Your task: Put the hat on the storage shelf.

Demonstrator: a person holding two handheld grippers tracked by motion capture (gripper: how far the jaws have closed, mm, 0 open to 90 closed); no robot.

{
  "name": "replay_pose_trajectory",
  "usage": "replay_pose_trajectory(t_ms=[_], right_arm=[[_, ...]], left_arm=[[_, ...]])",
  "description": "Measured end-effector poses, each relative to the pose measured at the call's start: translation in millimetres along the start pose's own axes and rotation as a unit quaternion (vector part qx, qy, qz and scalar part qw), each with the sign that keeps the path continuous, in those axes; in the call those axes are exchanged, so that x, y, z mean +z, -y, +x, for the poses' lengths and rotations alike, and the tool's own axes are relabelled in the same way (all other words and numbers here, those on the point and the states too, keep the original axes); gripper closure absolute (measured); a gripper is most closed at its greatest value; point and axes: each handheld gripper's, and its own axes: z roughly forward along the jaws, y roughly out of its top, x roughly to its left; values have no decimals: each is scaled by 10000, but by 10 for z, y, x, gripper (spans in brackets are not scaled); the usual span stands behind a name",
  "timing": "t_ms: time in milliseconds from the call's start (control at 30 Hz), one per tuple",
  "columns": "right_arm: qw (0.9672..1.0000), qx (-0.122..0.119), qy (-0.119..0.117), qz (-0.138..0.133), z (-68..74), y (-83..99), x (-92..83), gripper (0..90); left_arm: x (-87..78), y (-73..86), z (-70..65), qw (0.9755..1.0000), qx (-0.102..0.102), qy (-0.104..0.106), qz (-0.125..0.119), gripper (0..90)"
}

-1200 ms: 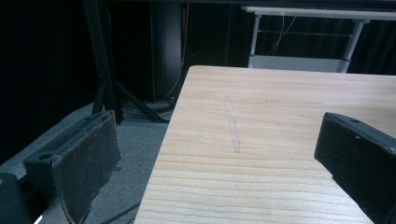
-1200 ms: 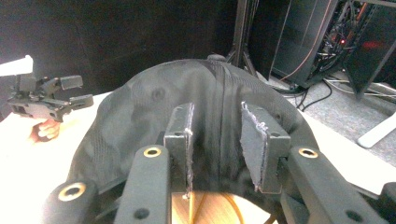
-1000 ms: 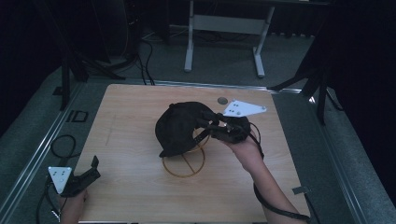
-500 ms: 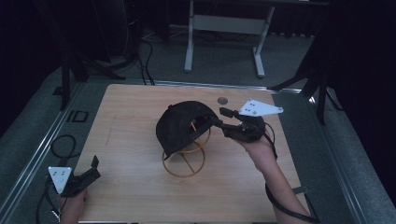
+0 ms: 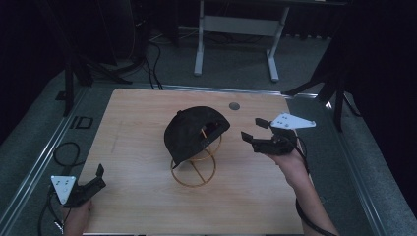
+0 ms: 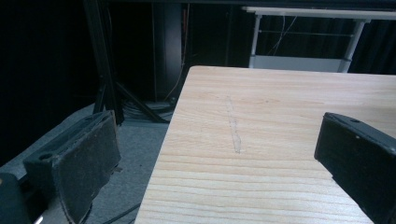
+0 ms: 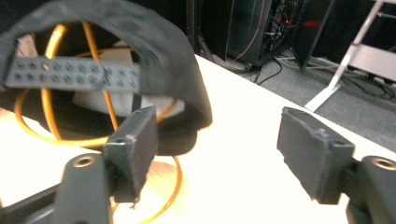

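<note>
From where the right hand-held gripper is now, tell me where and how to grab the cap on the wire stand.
Take the cap by its back rim, at the fabric beside the plastic strap. That open back faces the right hand-held gripper, so come in from the right, one jaw inside the opening and one outside. The rim looks thin enough to pinch; the rounded crown probably is not. Keep clear of the wire stand.

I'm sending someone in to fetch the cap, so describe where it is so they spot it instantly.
Start at the light wooden table. Near its middle stands a round gold wire stand, and the black baseball cap sits tilted on top of it. Nothing else there is dark fabric; its perforated plastic strap faces the right gripper.
</note>
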Motion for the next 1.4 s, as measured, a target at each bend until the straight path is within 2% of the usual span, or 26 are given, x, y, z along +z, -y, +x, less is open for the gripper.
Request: replay_pose_trajectory(t_ms=[100,267,433,667,800,933,1133,1167,1267,1400], right_arm=[[9999,148,36,78,-82,130,-14,179],[9993,284,45,245,-197,384,-17,135],[9977,447,242,443,-286,662,-5,122],[9954,437,619,579,-389,1046,-30,122],[9938,577,830,466,-443,1247,-82,123],[9904,722,1100,414,-495,1472,-148,123],[9833,894,1506,504,-582,1718,-254,123],[9807,924,1639,541,-602,1762,-283,123],[9760,1031,1827,588,-647,1853,-351,124],[9672,1212,2133,658,-703,1953,-456,124]], left_arm=[[0,-1,1,10000,3,-2,12,6],[-1,0,2,10000,-2,-1,6,6],[-2,1,1,10000,-7,-2,0,6],[-2,1,1,10000,-5,0,-1,6],[-3,1,2,10000,0,1,-2,6],[-3,1,2,10000,2,2,-3,6],[-3,1,1,10000,8,-4,-3,6],[-3,1,1,10000,5,-6,-3,6],[-2,0,-1,10000,9,-8,2,6],[-1,0,1,10000,2,-4,6,6]])
